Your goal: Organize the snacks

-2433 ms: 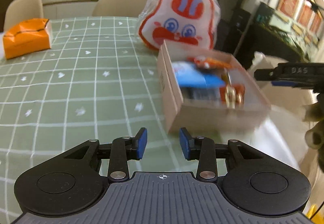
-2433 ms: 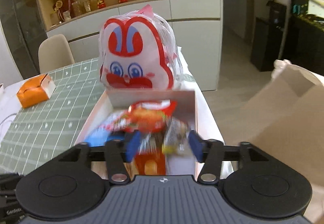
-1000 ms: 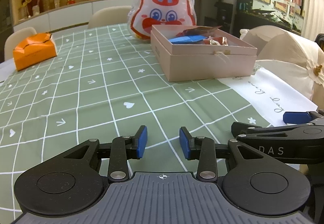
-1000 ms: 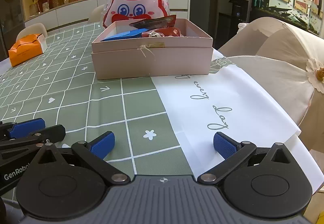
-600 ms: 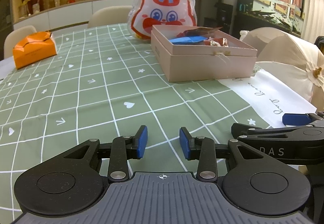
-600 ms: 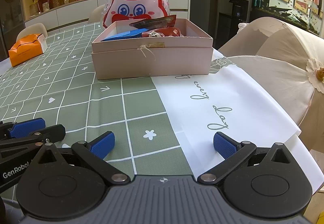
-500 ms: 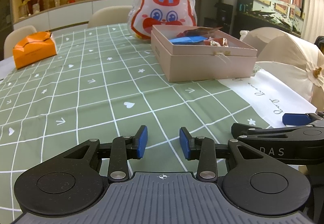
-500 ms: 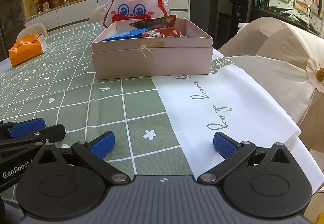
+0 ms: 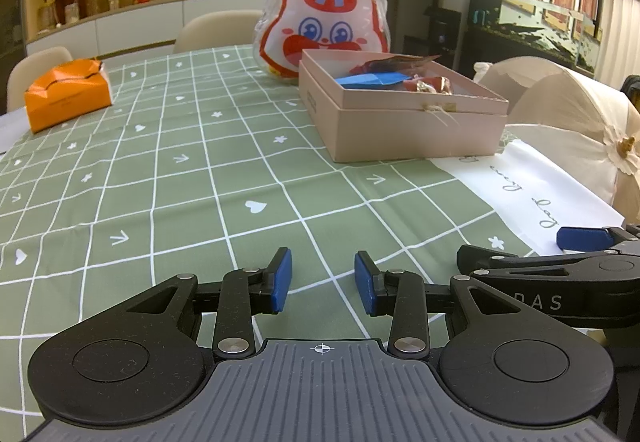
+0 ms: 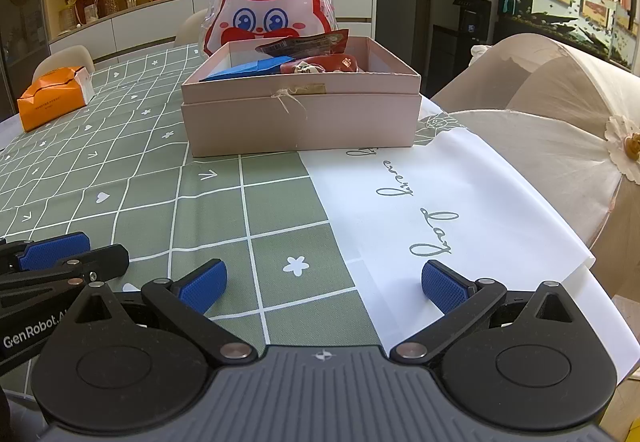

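At the bottom of each view, the left tool point(image 9: 323, 280) stands narrowly parted and the right tool point(image 10: 323, 287) spread wide, both empty over the green-checked bench point(image 9: 192, 178), while farther up sits the pink box point(image 10: 304, 122) of snacks point(image 10: 276, 67), the rabbit bag point(image 10: 272, 8) just behind it.

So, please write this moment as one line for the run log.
left gripper: open, empty | right gripper: open wide, empty | both low over cloth, apart from box | snacks in box | bunny bag behind box
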`<act>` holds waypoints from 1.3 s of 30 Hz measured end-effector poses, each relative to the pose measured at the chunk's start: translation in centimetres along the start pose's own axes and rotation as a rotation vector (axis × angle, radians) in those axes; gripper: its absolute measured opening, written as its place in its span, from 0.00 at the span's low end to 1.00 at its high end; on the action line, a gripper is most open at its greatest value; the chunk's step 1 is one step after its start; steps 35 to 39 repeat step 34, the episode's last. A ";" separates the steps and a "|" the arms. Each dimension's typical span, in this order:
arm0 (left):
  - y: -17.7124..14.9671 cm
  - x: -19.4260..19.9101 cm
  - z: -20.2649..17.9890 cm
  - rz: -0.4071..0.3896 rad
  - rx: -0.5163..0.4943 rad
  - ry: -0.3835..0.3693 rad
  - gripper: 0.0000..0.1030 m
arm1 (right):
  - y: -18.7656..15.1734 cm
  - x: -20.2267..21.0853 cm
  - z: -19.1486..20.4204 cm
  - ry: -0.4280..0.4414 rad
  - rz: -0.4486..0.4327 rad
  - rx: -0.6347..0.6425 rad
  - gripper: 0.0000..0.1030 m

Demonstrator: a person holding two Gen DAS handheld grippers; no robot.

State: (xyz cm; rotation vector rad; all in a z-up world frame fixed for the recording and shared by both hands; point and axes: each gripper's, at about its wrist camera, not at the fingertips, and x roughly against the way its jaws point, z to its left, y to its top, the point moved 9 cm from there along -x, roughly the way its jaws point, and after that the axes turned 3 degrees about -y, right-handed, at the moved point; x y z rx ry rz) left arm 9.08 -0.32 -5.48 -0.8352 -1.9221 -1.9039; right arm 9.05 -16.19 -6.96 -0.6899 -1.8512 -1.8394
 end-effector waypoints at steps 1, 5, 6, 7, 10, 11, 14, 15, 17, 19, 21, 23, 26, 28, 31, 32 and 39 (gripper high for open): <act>0.0 0.0 0.0 0.000 0.001 0.000 0.38 | 0.0 0.0 0.0 0.000 0.000 0.000 1.00; 0.0 0.0 0.0 0.001 -0.001 0.003 0.38 | 0.0 0.0 0.0 -0.001 0.000 0.000 1.00; 0.0 0.0 0.0 0.001 -0.002 0.004 0.38 | 0.0 0.0 0.0 -0.001 0.000 0.000 1.00; 0.0 0.0 0.0 0.001 -0.003 0.004 0.38 | 0.0 0.0 0.0 -0.001 0.000 0.000 1.00; 0.0 0.0 0.0 0.001 -0.003 0.005 0.38 | 0.0 0.0 0.0 0.000 0.000 0.000 1.00; 0.0 0.0 0.0 0.001 -0.002 0.005 0.38 | 0.0 0.0 0.0 0.000 0.000 0.000 1.00; 0.0 0.0 0.0 0.001 -0.003 0.005 0.38 | 0.0 0.0 0.0 0.000 0.000 0.000 1.00; 0.0 0.0 0.0 0.001 -0.003 0.005 0.38 | 0.0 0.0 0.0 0.000 0.000 0.000 1.00; 0.0 0.0 0.0 0.001 -0.003 0.005 0.38 | 0.0 0.0 0.0 0.000 0.000 0.000 1.00; 0.0 0.0 0.0 0.001 -0.003 0.005 0.38 | 0.0 0.0 0.0 0.000 0.000 0.000 1.00; 0.0 0.0 0.0 0.001 -0.002 0.004 0.38 | 0.0 0.0 0.0 0.000 0.000 0.000 1.00; 0.0 0.0 0.0 0.001 -0.002 0.003 0.38 | 0.0 0.0 0.0 -0.001 0.000 0.000 1.00; 0.0 0.0 0.0 0.001 -0.002 0.003 0.38 | 0.0 0.0 0.0 -0.001 0.000 -0.001 1.00; 0.0 0.0 0.0 0.002 -0.003 0.004 0.38 | 0.0 0.0 0.0 -0.001 0.000 -0.001 1.00; 0.0 0.0 -0.1 0.002 -0.007 0.008 0.38 | 0.0 0.0 0.0 -0.001 0.000 -0.001 1.00; 0.0 0.0 -0.1 0.002 -0.007 0.007 0.38 | 0.0 0.0 0.0 -0.001 0.000 -0.001 1.00; 0.0 0.0 0.0 0.002 -0.002 0.004 0.38 | 0.0 0.0 0.0 -0.001 0.000 -0.001 1.00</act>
